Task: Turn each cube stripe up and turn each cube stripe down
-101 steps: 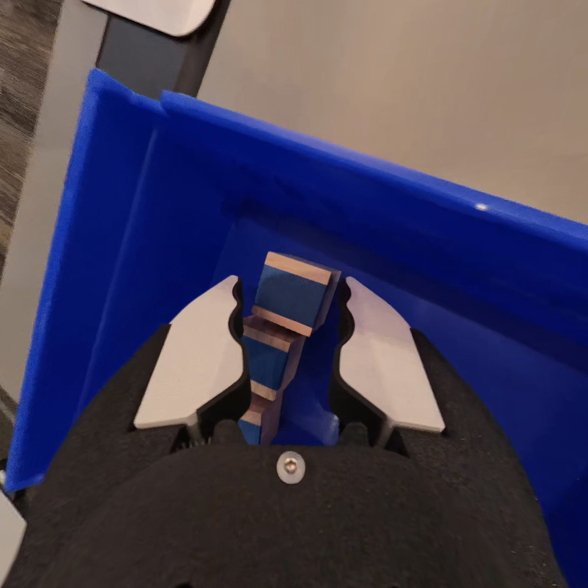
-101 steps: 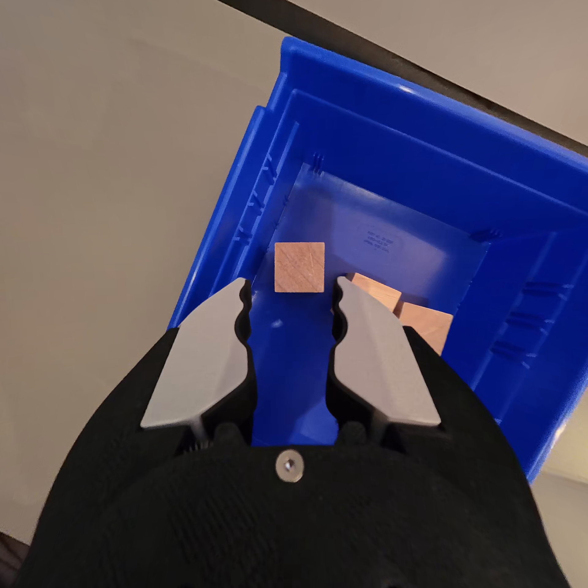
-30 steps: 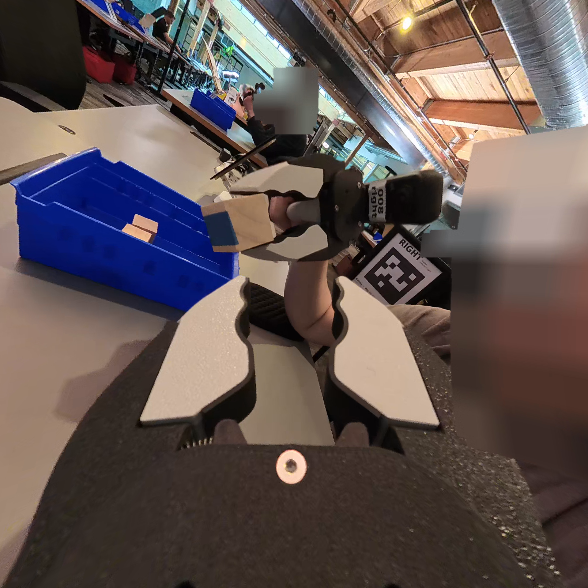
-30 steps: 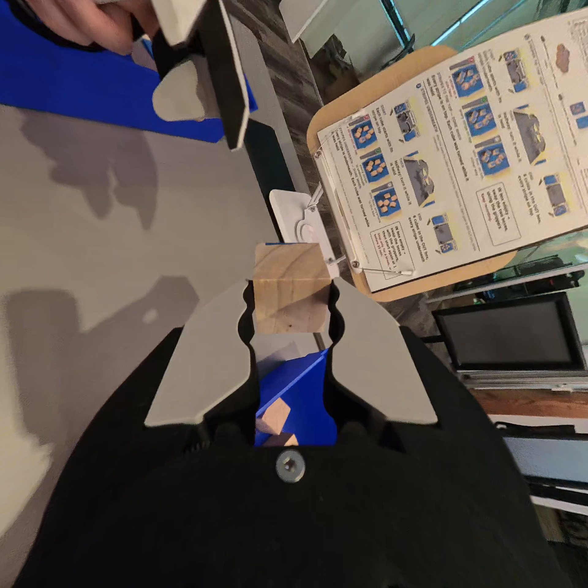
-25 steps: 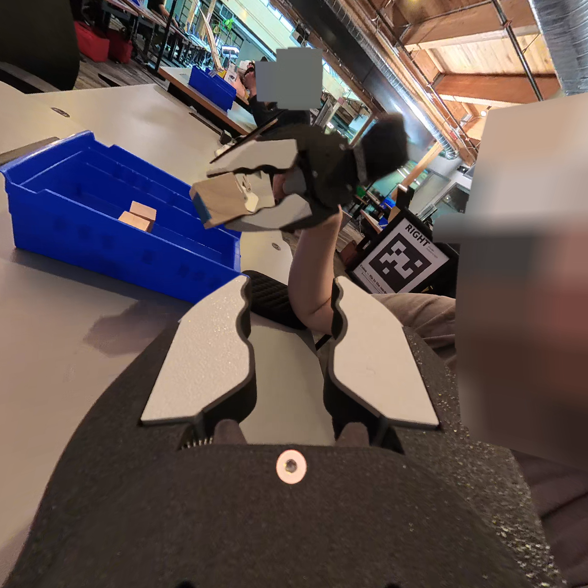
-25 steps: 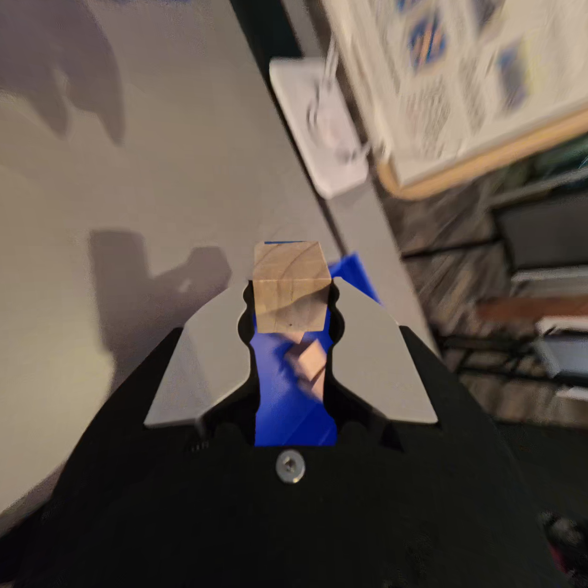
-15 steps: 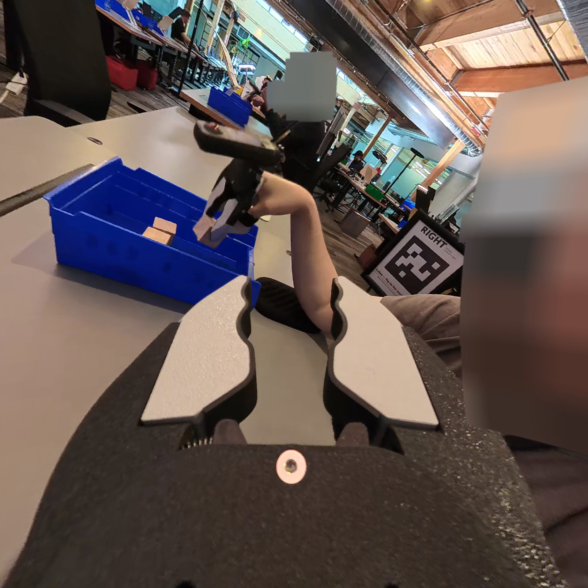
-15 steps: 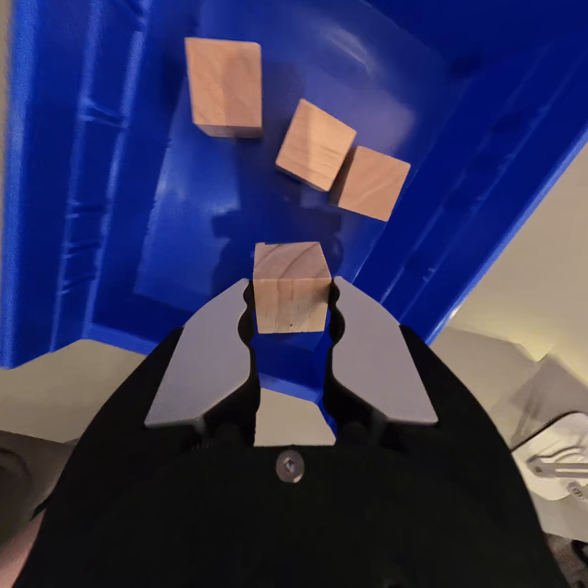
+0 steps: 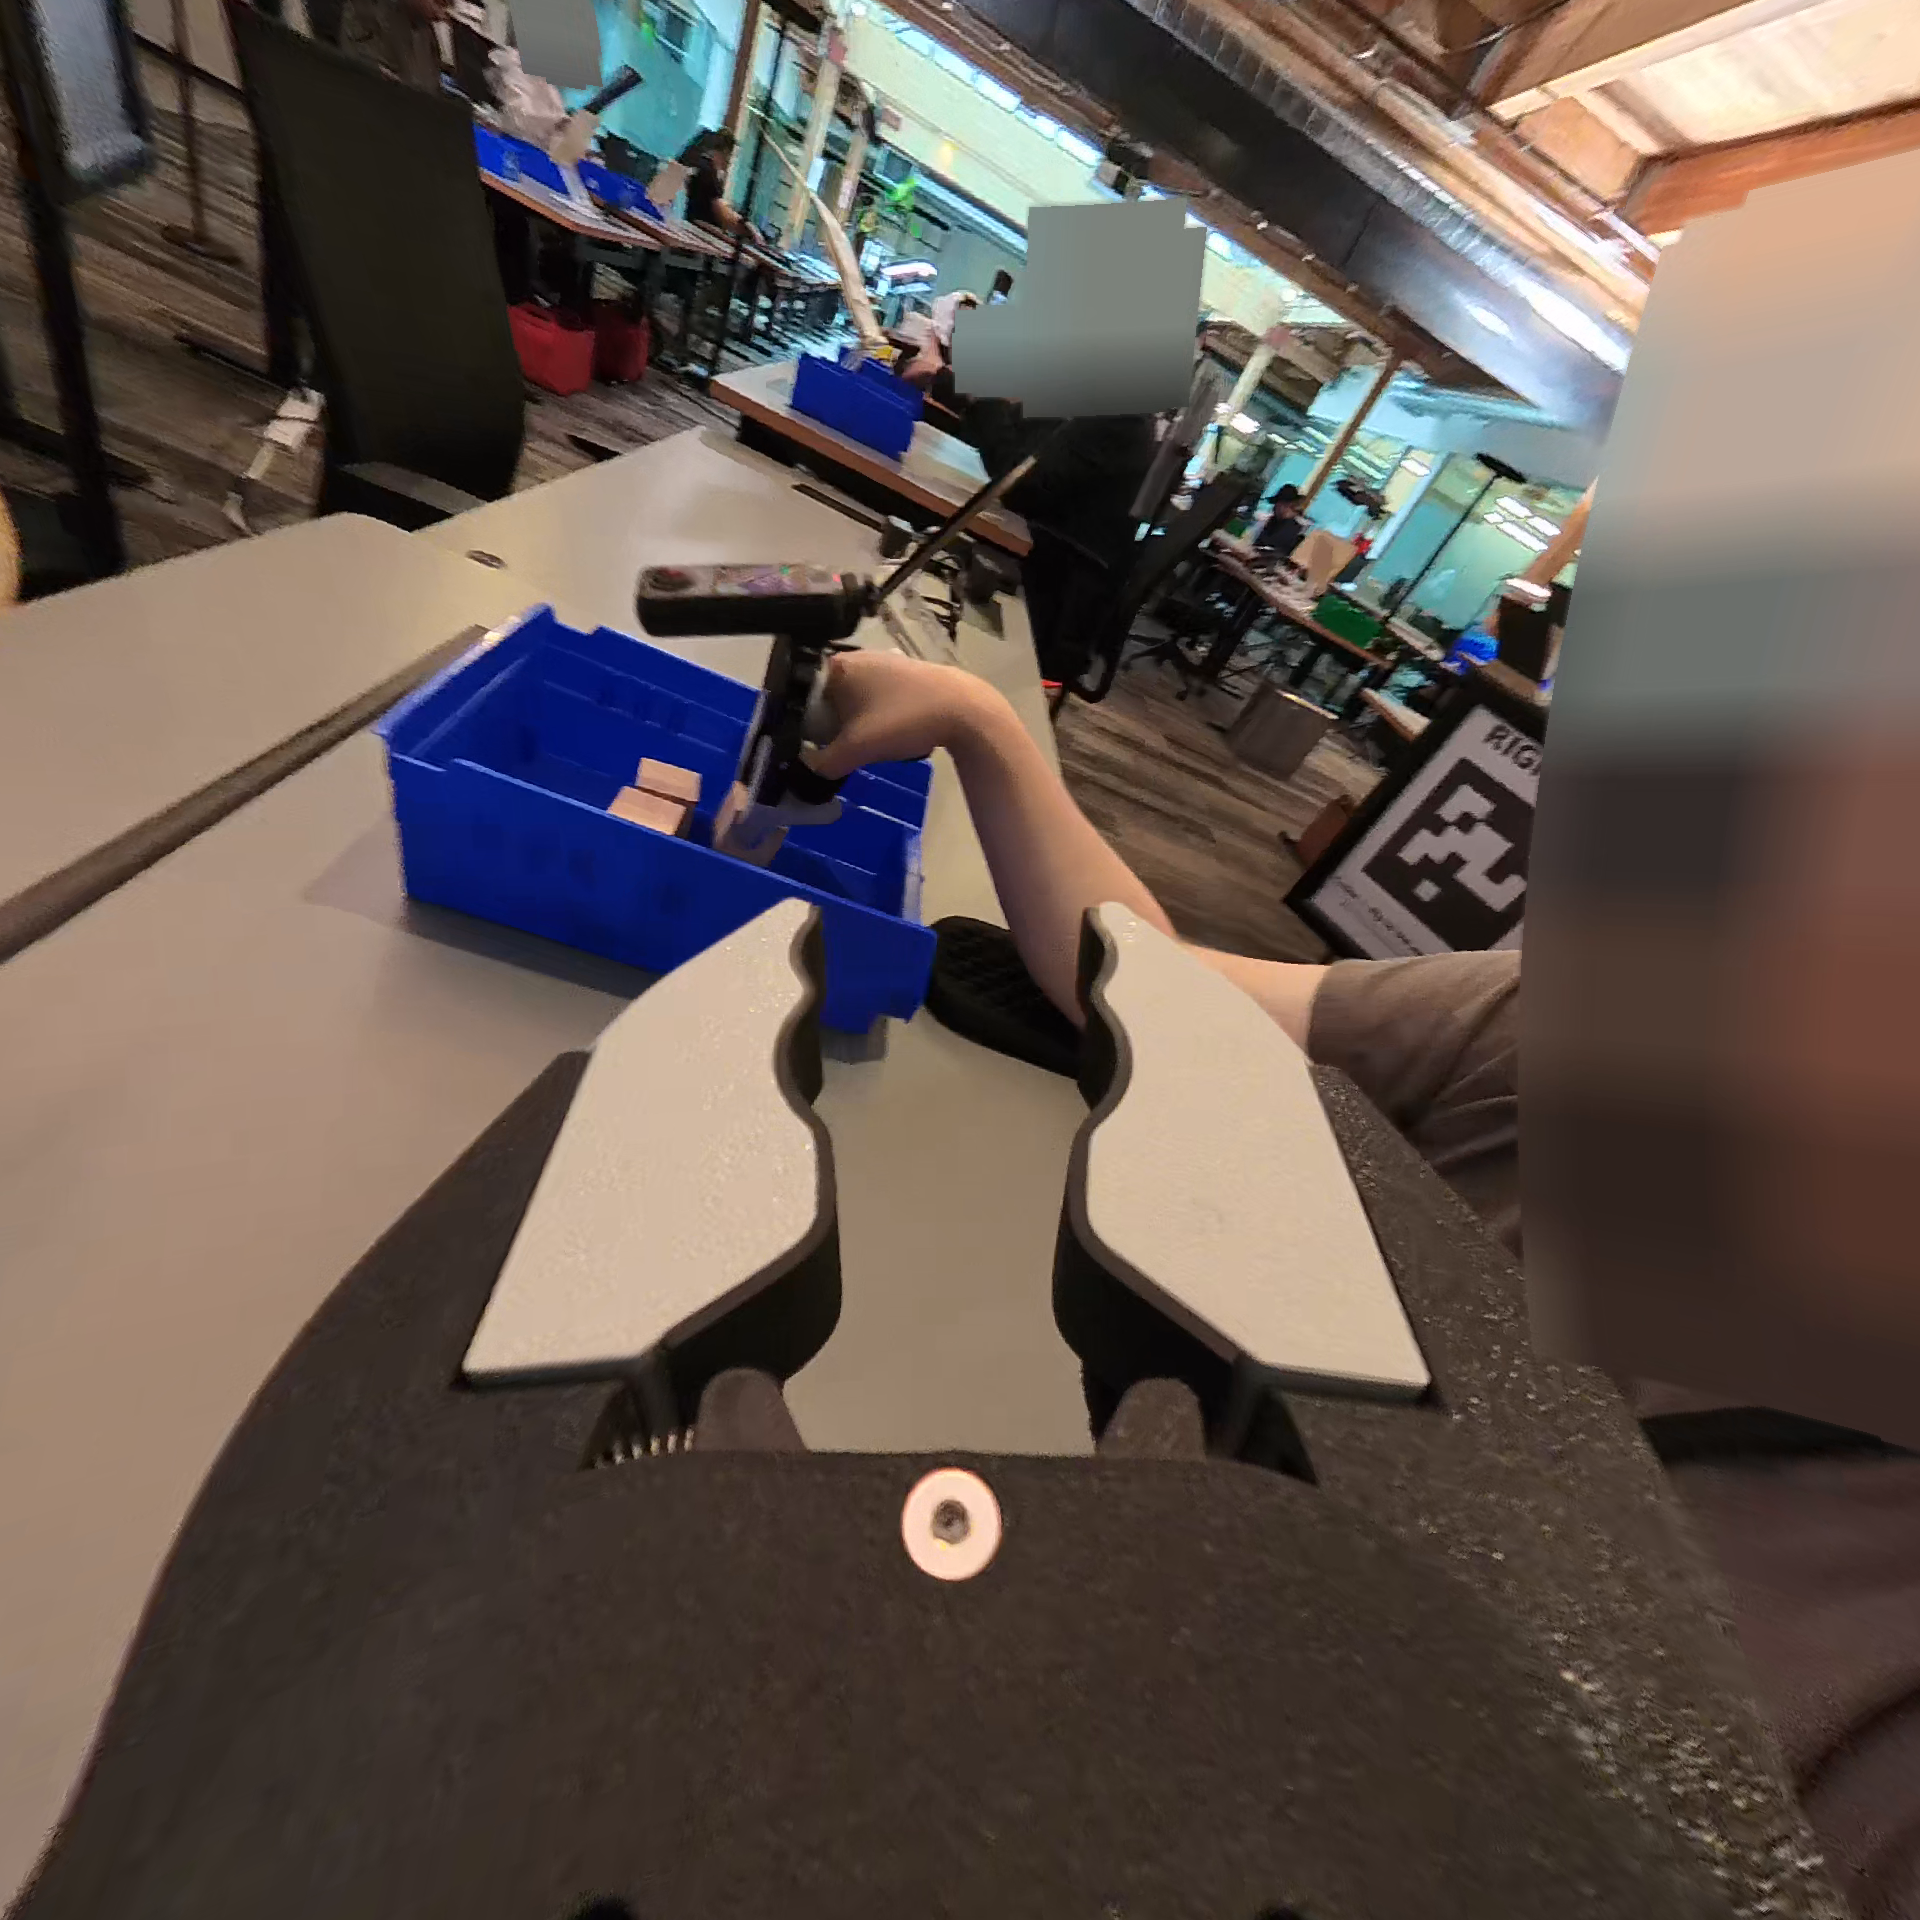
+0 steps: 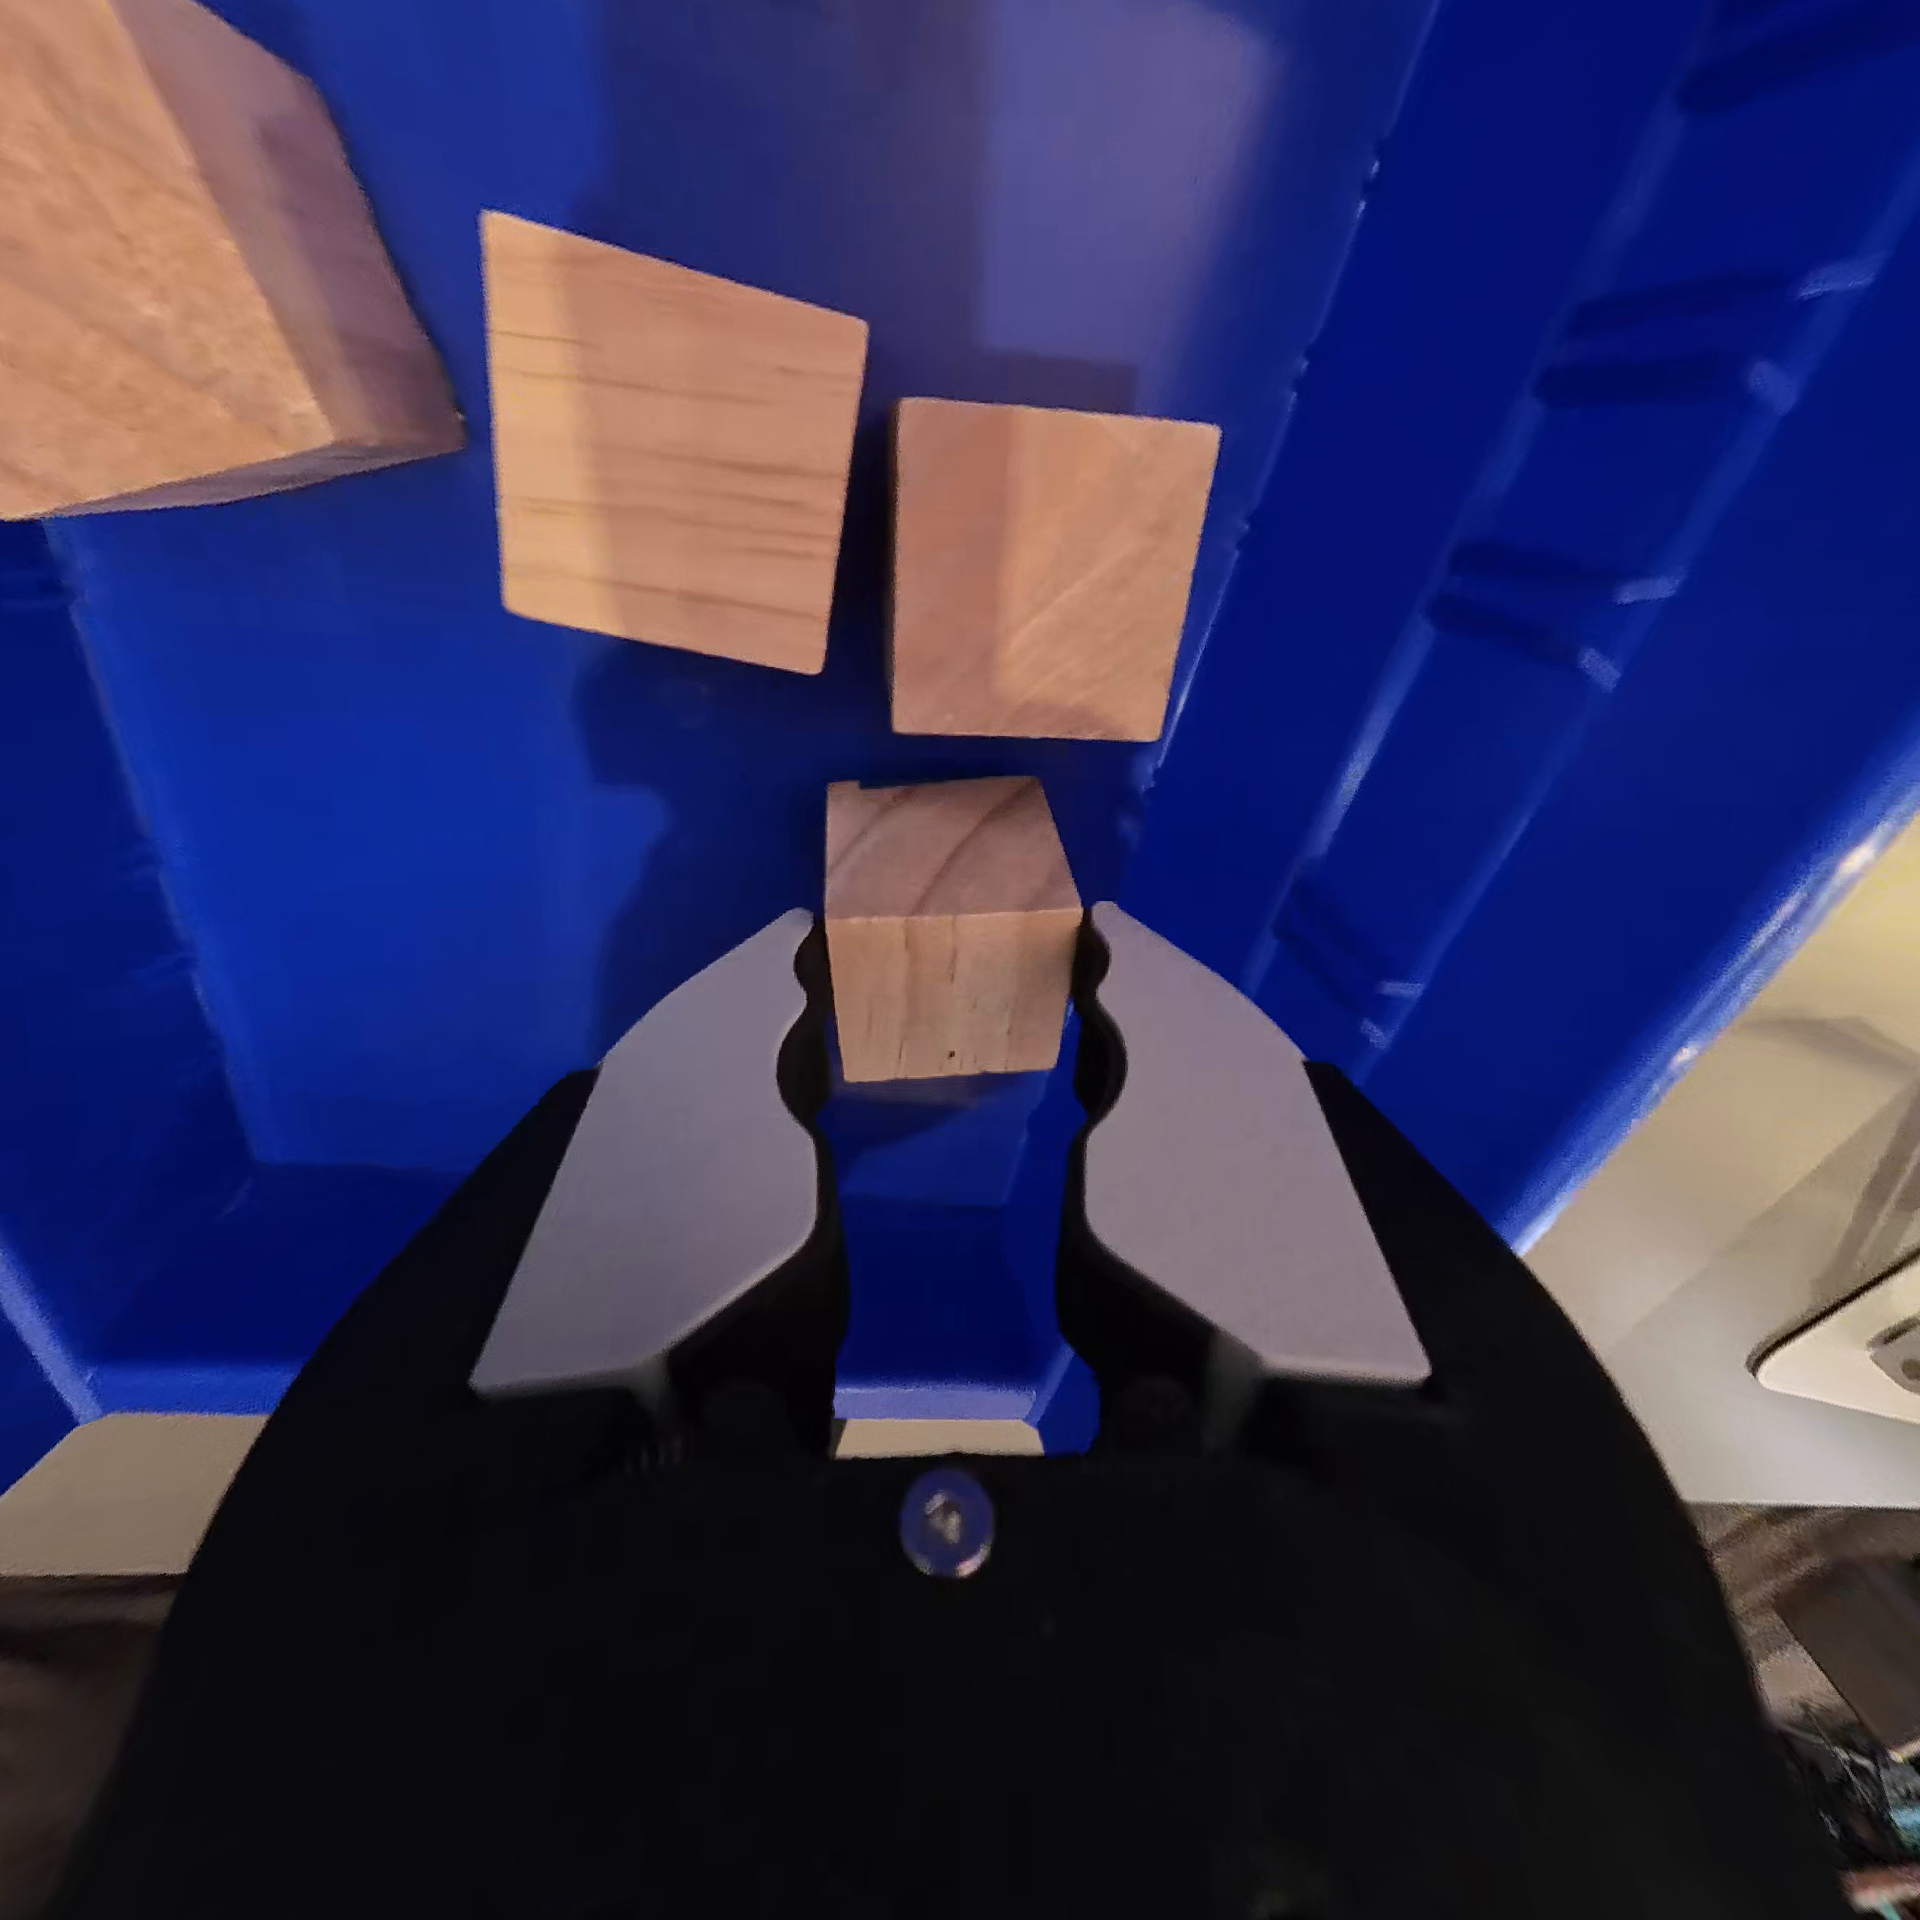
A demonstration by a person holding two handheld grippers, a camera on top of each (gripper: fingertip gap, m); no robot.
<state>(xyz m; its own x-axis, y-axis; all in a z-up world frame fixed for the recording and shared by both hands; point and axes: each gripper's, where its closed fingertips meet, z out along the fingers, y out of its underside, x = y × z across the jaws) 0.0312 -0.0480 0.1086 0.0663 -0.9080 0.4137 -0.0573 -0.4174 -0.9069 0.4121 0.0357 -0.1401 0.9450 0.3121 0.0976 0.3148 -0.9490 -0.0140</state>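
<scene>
Cube (image 10: pixel 951 966) pinched between the fingers of the right tool (image 10: pixel 948 935), low inside the bin (image 10: pixel 343 831), near its right wall. No stripe shows on the faces in view, so the stripe is judged to face the bin floor or away from the camera. Three more cubes (image 10: pixel 670 442) lie beyond it, plain faces up; the nearest (image 10: pixel 1049 571) is just beside the held cube.

Left tool (image 9: pixel 945 997) is spread and empty, held over the worktop (image 9: pixel 208 1039) well short of the bin.

Risks:
- Contact with the nearest cube on set-down, nudging or tipping it.
- A release above the floor, letting the cube roll onto a wrong face.
- Right finger scraping the bin wall, since the gap there is small.

Writing: a framed black-and-white code sign (image 9: pixel 1455 842), past the bin, carries lettering, not transcribed. No brand marks visible on cubes or bin.
</scene>
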